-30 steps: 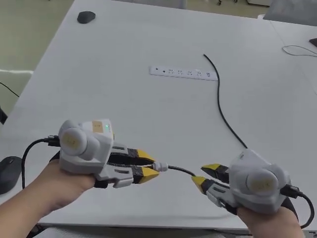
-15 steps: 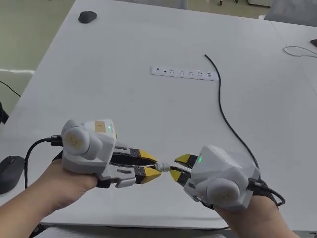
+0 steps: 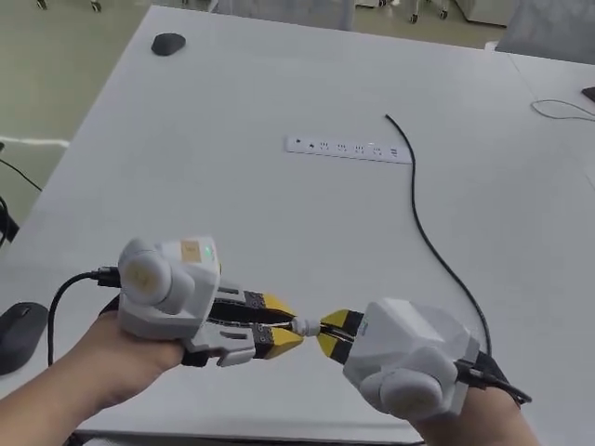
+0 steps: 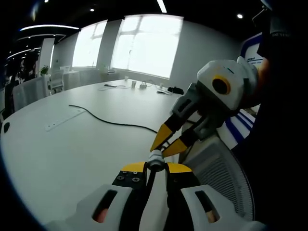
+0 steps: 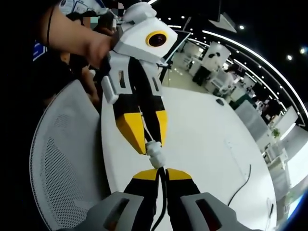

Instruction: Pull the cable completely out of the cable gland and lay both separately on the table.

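A small white cable gland [image 3: 300, 327] hangs above the table's near edge, between the two grippers. My left gripper [image 3: 284, 332] is shut on it from the left. The gland [image 4: 155, 158] sits between the left gripper's [image 4: 156, 168] yellow tips. My right gripper [image 3: 327, 335] meets it tip to tip from the right and is shut on the black cable [image 5: 163, 192] just behind the gland [image 5: 155, 154]. The cable [image 3: 428, 237] trails away across the white table toward the far side. In the right gripper view, the left gripper [image 5: 144, 132] points down at the right gripper [image 5: 162, 174].
A white power strip [image 3: 347, 149] lies mid-table next to the cable's far end. One dark mouse [image 3: 168, 43] rests at the far left and another [image 3: 19, 333] at the near left edge. A thin white cable [image 3: 562, 110] lies far right. A mesh chair [image 5: 62, 163] stands below the table edge.
My right gripper, open and off to the right a second ago, has moved left up to the gland and shut on the cable. The left gripper has kept its hold.
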Action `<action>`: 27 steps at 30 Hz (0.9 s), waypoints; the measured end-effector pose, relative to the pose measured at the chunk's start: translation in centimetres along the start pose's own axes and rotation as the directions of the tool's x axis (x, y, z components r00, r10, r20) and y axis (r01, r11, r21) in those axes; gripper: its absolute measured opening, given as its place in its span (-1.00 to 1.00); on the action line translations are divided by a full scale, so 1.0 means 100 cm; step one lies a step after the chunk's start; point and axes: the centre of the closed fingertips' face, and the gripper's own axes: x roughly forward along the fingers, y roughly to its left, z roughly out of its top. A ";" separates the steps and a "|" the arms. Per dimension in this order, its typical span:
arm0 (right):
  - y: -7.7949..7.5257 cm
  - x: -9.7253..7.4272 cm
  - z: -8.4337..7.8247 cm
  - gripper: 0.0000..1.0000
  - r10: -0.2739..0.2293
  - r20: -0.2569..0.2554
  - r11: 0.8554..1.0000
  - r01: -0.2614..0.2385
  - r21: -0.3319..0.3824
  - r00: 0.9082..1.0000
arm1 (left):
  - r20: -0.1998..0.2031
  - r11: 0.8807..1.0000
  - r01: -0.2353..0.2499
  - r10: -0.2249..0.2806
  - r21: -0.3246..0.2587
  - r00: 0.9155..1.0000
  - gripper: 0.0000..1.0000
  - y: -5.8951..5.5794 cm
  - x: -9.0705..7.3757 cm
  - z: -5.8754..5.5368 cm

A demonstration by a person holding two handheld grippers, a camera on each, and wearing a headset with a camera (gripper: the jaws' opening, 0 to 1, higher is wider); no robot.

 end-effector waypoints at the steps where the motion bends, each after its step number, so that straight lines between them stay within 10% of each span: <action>1: 0.000 0.000 0.000 -1.00 0.000 -0.002 1.000 0.000 0.004 1.000 | 0.000 1.000 -0.001 0.001 0.002 1.000 -0.70 0.000 0.000 0.000; 27: -0.018 0.001 -0.027 -1.00 -0.032 -0.023 0.969 0.037 0.243 0.999 | 0.032 1.000 -0.013 0.013 -0.002 0.999 -0.71 0.005 -0.003 0.007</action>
